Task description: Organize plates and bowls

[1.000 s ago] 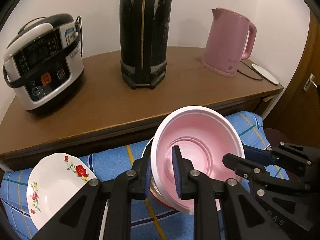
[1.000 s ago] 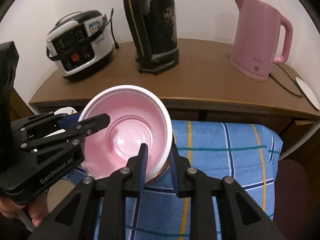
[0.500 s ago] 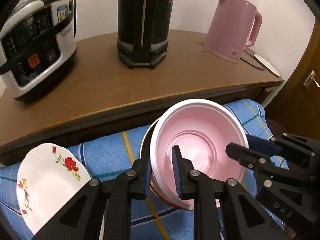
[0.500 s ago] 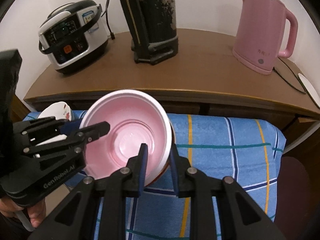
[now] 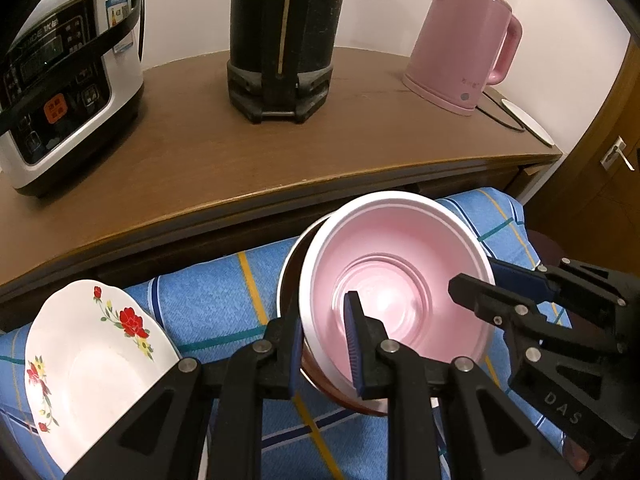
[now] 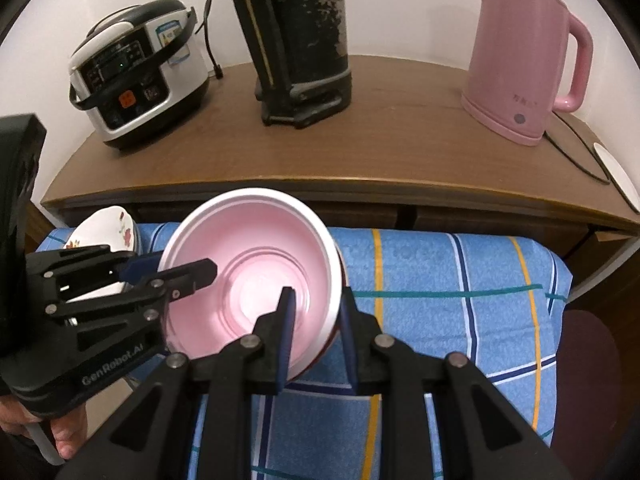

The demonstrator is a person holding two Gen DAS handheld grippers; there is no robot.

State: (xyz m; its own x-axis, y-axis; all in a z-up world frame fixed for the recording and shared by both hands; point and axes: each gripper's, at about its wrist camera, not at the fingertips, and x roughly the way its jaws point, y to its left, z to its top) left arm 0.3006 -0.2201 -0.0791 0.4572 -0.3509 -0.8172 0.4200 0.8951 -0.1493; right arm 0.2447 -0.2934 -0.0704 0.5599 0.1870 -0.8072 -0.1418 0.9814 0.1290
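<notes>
A brown wooden sideboard [image 5: 224,168] stands against the white wall and carries a rice cooker [image 5: 60,76] at its left, a tall black flask [image 5: 280,40] in the middle and a pink kettle [image 5: 464,52] at the right, with a white disc [image 5: 528,122] and a dark cord near the right edge. In front of it and lower, a surface covered with a blue checked cloth [image 6: 440,280] bears a white plate with red flowers [image 5: 84,352] at its left end.

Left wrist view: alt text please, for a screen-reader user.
Both grippers, left and right, clamp opposite rims of a pink bowl above a blue plaid cloth. A floral plate lies left; brown counter behind.
</notes>
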